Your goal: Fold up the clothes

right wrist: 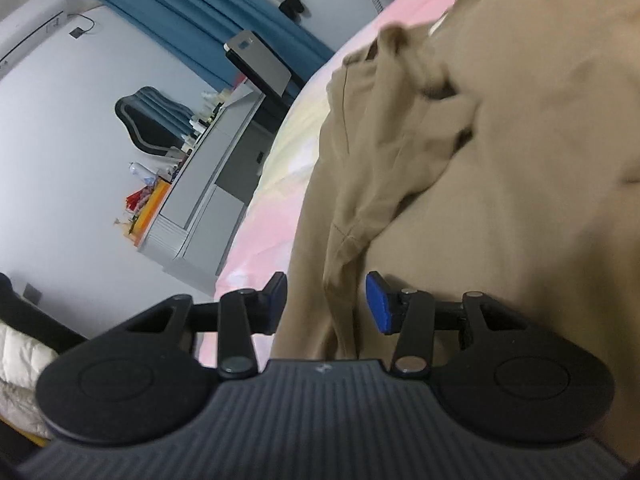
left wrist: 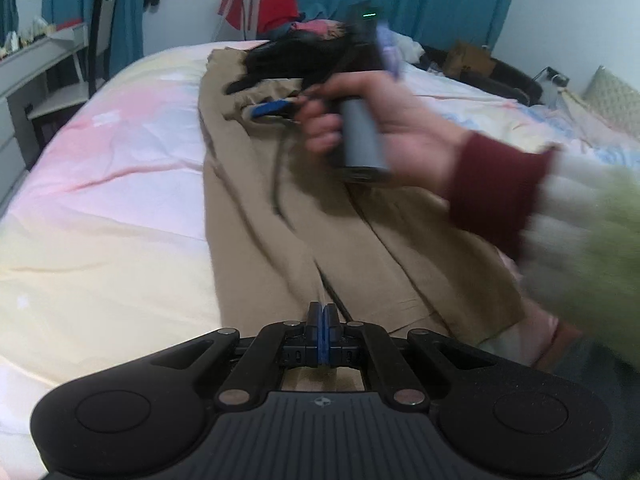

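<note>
Tan trousers [left wrist: 280,184] lie lengthwise on the bed, legs running from near me to the far end. My left gripper [left wrist: 322,322] is shut with its blue pads together, low over the near edge of the trousers; I cannot tell whether cloth is pinched. My right gripper [left wrist: 272,108], held by a hand in a dark red cuff, hovers over the far part of the trousers. In the right wrist view it [right wrist: 326,300] is open, and a bunched fold of the trousers [right wrist: 460,152] hangs between its jaws without being clamped.
The bed [left wrist: 104,168] has a pink and yellow sheet. A grey desk [left wrist: 36,64] and chair stand at the left. A pile of red and dark clothes [left wrist: 288,20] lies at the far end, before blue curtains. A pillow [left wrist: 612,100] is at the right.
</note>
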Motion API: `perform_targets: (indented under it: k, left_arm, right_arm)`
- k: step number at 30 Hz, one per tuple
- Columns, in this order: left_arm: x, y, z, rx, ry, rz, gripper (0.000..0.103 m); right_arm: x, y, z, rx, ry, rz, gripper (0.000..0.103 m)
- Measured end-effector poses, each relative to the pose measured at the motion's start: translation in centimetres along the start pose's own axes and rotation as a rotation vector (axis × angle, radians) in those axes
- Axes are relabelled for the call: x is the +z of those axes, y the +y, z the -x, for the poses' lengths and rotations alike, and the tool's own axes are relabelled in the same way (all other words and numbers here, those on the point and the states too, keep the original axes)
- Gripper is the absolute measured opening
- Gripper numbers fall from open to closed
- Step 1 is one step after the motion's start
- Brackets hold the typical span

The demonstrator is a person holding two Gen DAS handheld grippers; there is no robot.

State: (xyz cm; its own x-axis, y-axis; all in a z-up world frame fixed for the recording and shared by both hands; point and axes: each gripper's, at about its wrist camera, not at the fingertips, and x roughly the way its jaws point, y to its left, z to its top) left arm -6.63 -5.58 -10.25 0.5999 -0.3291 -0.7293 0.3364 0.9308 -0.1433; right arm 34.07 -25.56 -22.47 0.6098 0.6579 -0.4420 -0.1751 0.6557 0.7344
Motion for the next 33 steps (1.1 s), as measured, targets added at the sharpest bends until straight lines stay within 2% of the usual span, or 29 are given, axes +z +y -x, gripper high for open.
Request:
perform_targets:
  k: [2, 3, 4, 7, 9, 12, 15, 17, 18, 20, 21, 23, 24, 25, 27, 29, 30, 32, 33]
  left_arm:
    - [0.0, 0.7, -0.6, -0.028, 0.009, 0.006, 0.001]
    - [-0.1, 1.1, -0.8, -0.042, 0.014, 0.009, 0.0]
    - [0.0, 1.1, -1.1, -0.046, 0.022, 0.01, 0.0]
    - [0.1, 1.1, -2.0, -0.054, 0.045, 0.011, 0.0]
    - [0.2, 1.1, -2.6, -0.059, 0.061, 0.011, 0.0]
    - [0.3, 1.1, -3.5, -0.067, 0.085, 0.012, 0.0]
    - [0.5, 1.1, -4.3, -0.075, 0.109, 0.013, 0.001]
    - [0.6, 1.1, -4.5, -0.072, 0.114, 0.014, 0.005]
    - [0.7, 1.0, -4.4, -0.066, 0.11, 0.014, 0.01]
    - [0.8, 1.0, -4.2, -0.054, 0.103, 0.015, 0.025]
    - [0.8, 1.4, -4.0, -0.055, 0.09, 0.014, 0.033]
    - [1.1, 1.6, -3.4, -0.038, 0.055, 0.013, 0.049]
    - [1.3, 1.5, -3.1, -0.028, 0.04, 0.016, 0.061]
    - [1.4, 1.3, -2.9, -0.018, 0.025, 0.02, 0.065]
    - [2.0, 1.4, -2.1, 0.0, -0.012, 0.028, 0.068]
    - [3.0, 1.2, -1.2, 0.031, -0.048, 0.026, 0.079]
    - [3.6, 1.0, -0.8, 0.047, -0.069, 0.023, 0.083]
    - [5.3, 0.6, 0.2, 0.063, -0.106, 0.016, 0.084]
    - [6.2, 0.4, 0.7, 0.07, -0.125, 0.013, 0.089]
  right_arm:
    - [0.0, -0.1, -1.7, -0.012, -0.023, 0.026, 0.042]
    - [-0.1, -0.2, -1.9, -0.031, -0.039, 0.033, 0.019]
    - [-0.2, -0.3, -2.1, -0.051, -0.056, 0.041, 0.008]
    - [-0.1, -0.2, -1.4, -0.087, -0.118, 0.073, 0.007]
    - [0.4, 0.8, -0.1, -0.123, -0.176, 0.143, 0.007]
    - [1.4, 2.2, 0.7, -0.179, -0.209, 0.234, 0.007]
    - [1.7, 1.6, -0.2, -0.25, -0.169, 0.272, 0.007]
    - [1.6, 0.8, -0.5, -0.252, -0.137, 0.248, 0.009]
    - [1.5, 0.4, -0.4, -0.244, -0.124, 0.23, 0.01]
    - [1.5, 0.8, 0.5, -0.24, -0.113, 0.24, 0.012]
    - [1.3, 1.2, 0.9, -0.247, -0.108, 0.26, 0.016]
    - [1.2, 2.0, 2.3, -0.257, -0.105, 0.297, 0.038]
    - [1.2, 2.1, 3.4, -0.252, -0.12, 0.291, 0.053]
    - [1.1, 2.3, 4.6, -0.246, -0.135, 0.284, 0.058]
    - [1.4, 2.2, 7.0, -0.233, -0.155, 0.256, 0.057]
    - [1.8, 1.7, 9.9, -0.252, -0.18, 0.207, 0.057]
    - [1.9, 1.2, 11.2, -0.27, -0.19, 0.173, 0.057]
    - [2.1, -0.7, 14.1, -0.302, -0.207, 0.08, 0.058]
    - [2.1, -1.7, 15.5, -0.316, -0.215, 0.028, 0.059]
